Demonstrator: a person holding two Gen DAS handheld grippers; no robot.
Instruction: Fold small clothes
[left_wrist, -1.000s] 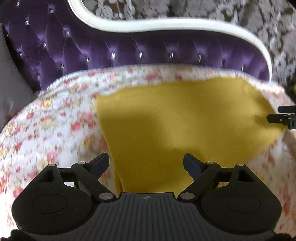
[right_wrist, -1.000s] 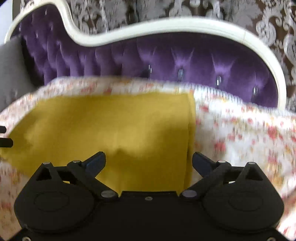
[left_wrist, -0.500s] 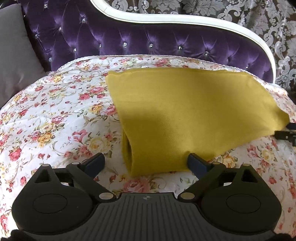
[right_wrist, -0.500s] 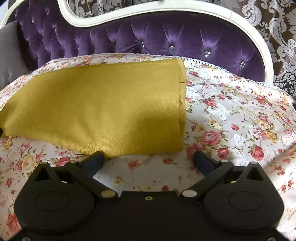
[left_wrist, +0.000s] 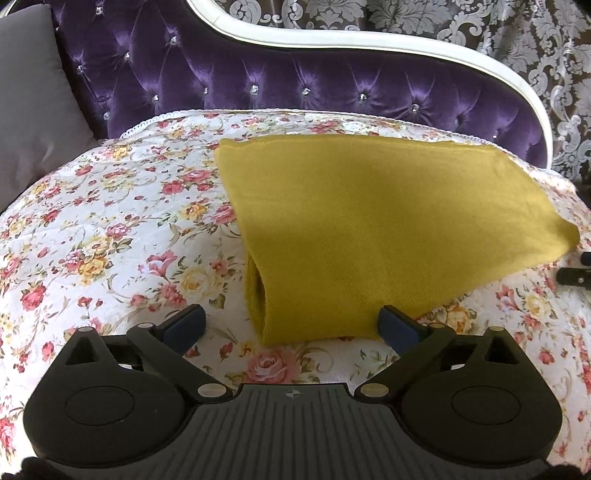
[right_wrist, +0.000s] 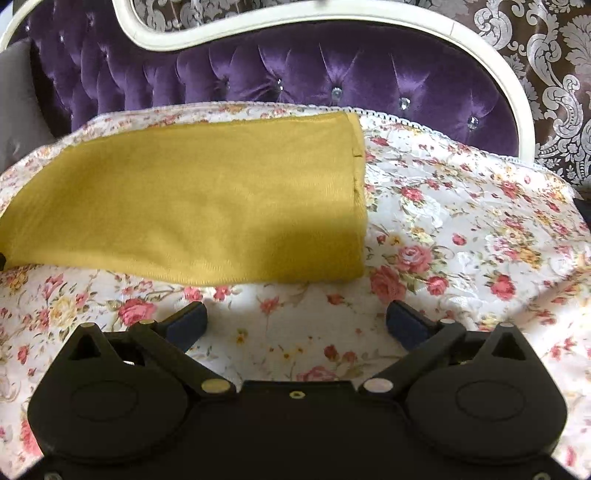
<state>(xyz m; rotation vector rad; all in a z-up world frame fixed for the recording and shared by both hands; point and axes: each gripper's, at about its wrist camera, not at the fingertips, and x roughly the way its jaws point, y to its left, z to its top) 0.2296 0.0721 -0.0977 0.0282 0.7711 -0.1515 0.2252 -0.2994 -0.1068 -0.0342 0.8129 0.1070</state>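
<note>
A mustard-yellow cloth (left_wrist: 369, 221) lies folded on the floral cover, its doubled edge towards me and a rolled opening at its near left corner. My left gripper (left_wrist: 291, 326) is opening wide. The cloth's near edge sits between its blue pads (left_wrist: 184, 325), which do not press on it. In the right wrist view the same cloth (right_wrist: 207, 206) lies flat, ending just ahead of my right gripper (right_wrist: 297, 321). That gripper stands open over bare cover with nothing between its fingers. Its tips (left_wrist: 578, 266) show at the left wrist view's right edge, beside the cloth's right end.
The floral bedcover (left_wrist: 110, 240) spreads over a rounded seat. A purple tufted backrest (left_wrist: 295, 85) with a white frame rises behind it. A grey cushion (left_wrist: 33, 92) leans at the far left. A patterned curtain (right_wrist: 554, 74) hangs beyond.
Both grippers have drawn back from the cloth, which now lies settled on the cover instead of filling the near view. The left jaws stand wider apart.
</note>
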